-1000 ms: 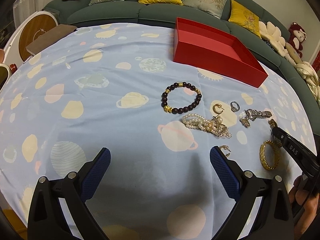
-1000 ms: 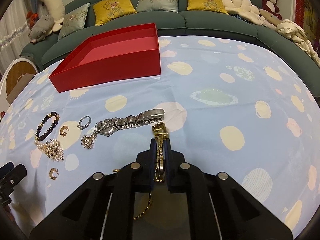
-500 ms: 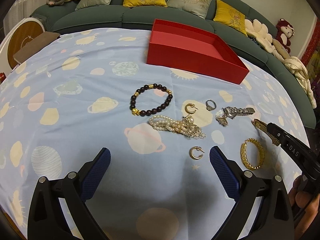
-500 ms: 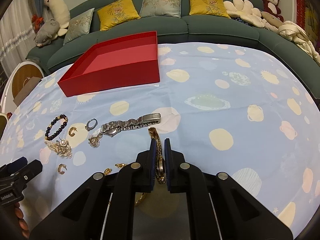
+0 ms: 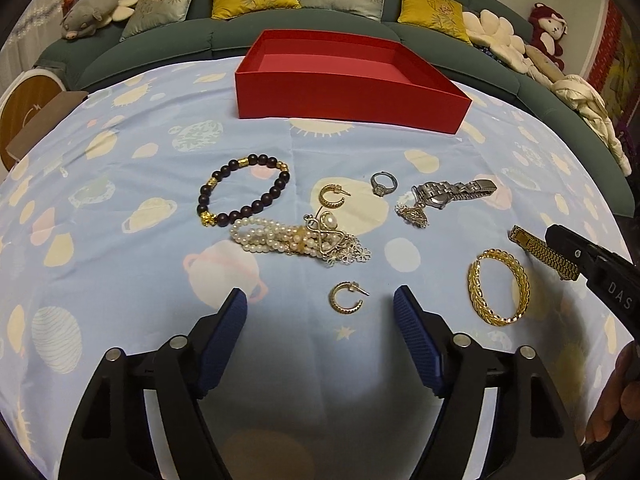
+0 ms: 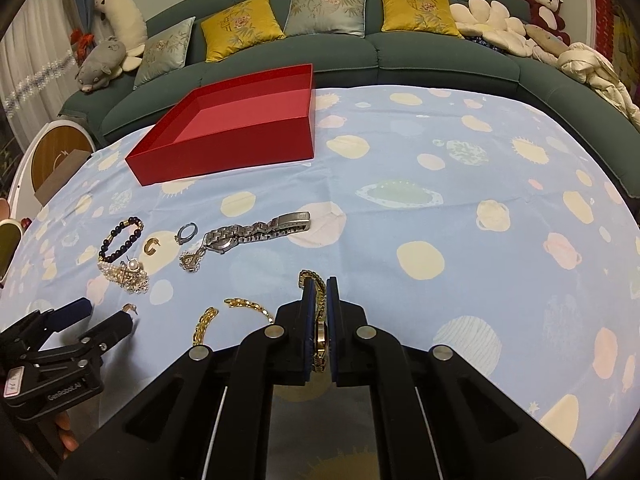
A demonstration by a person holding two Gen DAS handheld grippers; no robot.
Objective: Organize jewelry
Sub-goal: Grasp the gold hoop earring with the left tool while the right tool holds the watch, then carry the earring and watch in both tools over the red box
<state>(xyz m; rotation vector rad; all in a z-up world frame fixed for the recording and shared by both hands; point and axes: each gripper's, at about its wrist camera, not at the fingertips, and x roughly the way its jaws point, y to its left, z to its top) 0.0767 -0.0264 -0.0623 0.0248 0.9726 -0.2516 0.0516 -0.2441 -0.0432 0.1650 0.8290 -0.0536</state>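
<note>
A gold watch (image 6: 319, 322) hangs pinched edge-on above the cloth. Bracelets, earrings, a ring (image 5: 383, 183) and a silver watch (image 5: 452, 193) lie scattered before the empty red box (image 5: 344, 80).

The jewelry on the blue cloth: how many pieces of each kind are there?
Bracelets: 3, beaded, pearl, gold chain
Watches: 2, silver, gold held in the right gripper's jaws
Hoop earrings: 2
Rings: 1
Pendants: 1
Total: 9
</note>
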